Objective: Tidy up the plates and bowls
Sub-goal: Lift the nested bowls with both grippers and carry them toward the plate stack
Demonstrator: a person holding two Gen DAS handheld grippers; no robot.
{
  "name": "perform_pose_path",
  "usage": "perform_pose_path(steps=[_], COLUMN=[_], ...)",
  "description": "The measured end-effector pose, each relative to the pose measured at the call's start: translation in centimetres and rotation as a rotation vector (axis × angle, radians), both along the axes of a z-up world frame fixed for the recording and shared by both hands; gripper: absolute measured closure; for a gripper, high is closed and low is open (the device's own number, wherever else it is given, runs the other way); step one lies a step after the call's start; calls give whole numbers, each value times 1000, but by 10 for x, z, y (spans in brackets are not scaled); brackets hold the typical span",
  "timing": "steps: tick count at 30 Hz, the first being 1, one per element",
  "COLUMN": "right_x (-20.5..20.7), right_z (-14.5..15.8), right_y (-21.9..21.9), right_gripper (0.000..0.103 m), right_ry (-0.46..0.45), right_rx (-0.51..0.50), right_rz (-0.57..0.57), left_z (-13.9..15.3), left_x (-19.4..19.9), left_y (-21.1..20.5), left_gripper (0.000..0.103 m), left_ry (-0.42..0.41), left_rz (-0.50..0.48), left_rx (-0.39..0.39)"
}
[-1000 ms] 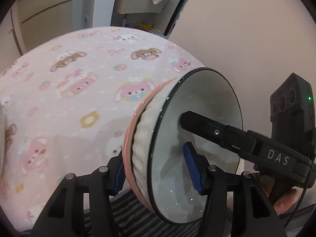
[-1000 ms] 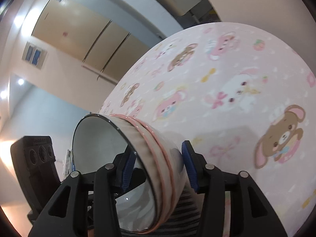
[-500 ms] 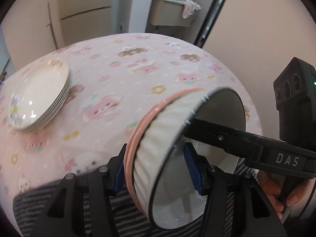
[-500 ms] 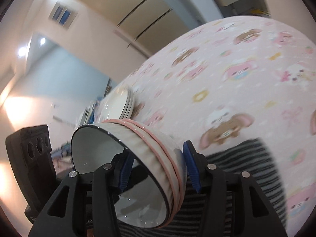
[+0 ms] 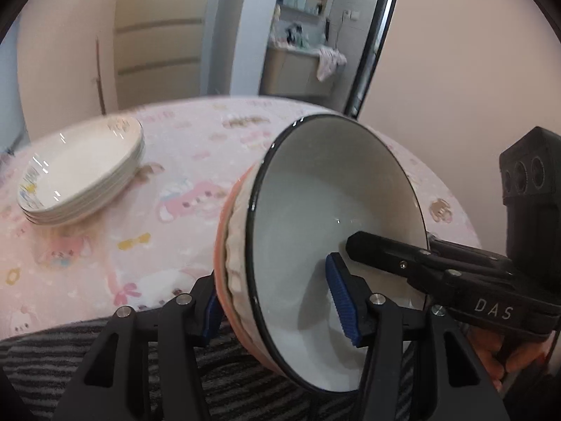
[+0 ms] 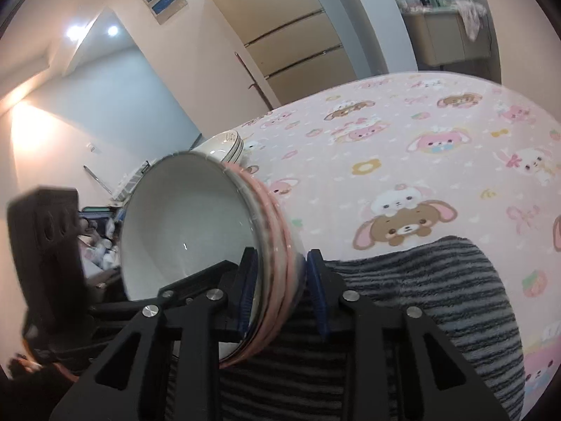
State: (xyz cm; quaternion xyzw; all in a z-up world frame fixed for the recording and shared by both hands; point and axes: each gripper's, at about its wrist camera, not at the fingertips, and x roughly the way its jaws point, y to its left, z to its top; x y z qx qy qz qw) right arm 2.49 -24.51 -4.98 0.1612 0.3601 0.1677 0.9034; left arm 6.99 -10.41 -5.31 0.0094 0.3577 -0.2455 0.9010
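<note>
Both grippers carry the nested bowl stack [image 5: 336, 245] tilted above the striped mat [image 6: 420, 280]; right gripper [image 6: 280, 291] tightening on its wall, left gripper [image 5: 277, 301] clamped too. Plate stack [image 5: 84, 179] has swung into view at ten o'clock, so set-down looks near.

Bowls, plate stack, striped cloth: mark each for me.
bowls [image 5: 336, 210], left wrist view, white inside of the top bowl.
plate stack [image 5: 84, 172], left wrist view, face of the top plate.
striped cloth [image 6: 420, 280], right wrist view, grey stripes right of the bowls.
</note>
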Motion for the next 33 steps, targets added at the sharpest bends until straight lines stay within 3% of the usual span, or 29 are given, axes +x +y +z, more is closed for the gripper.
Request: perform_pose_path(steps=[2,3,6,9,13,19,21,24,27,33], right_x=[-2,-4,-7,-10,-20,-41,-53,-62,-60,-27], right_z=[3,5,7,10,18,32,39,39,38,39], right_y=[4,7,7,8,6,1,11,21,22,14], right_gripper=[78,78,79,81,82,83,83,83,83,80], right_ry=[-11,-19,-32,-47,-103,-222,-279,-268,-269,-145], right_rx=[-34,-49,-68,-89,-96,-89,-178,-284,-308,-240], right_rz=[-6,-7,-13,-24,-40,-54,-48,-2,41,101], left_z=[4,6,7,9,15,18,17,10,8,4], left_x=[-7,-9,-4,-7,-13,-22,-26,-25,-18,3], left_y=[0,5,18,20,23,25,23,22,25,24], left_gripper=[55,61,69,74,76,76,76,76,74,70], left_ry=[-56,-68,-36,-51,-98,-99,-70,-6,49,141], left_rz=[45,71,81,82,46,-1,-23,-50,-60,-80], left_rx=[18,-9,-96,-108,-121,-133,-110,-80,-111,-108])
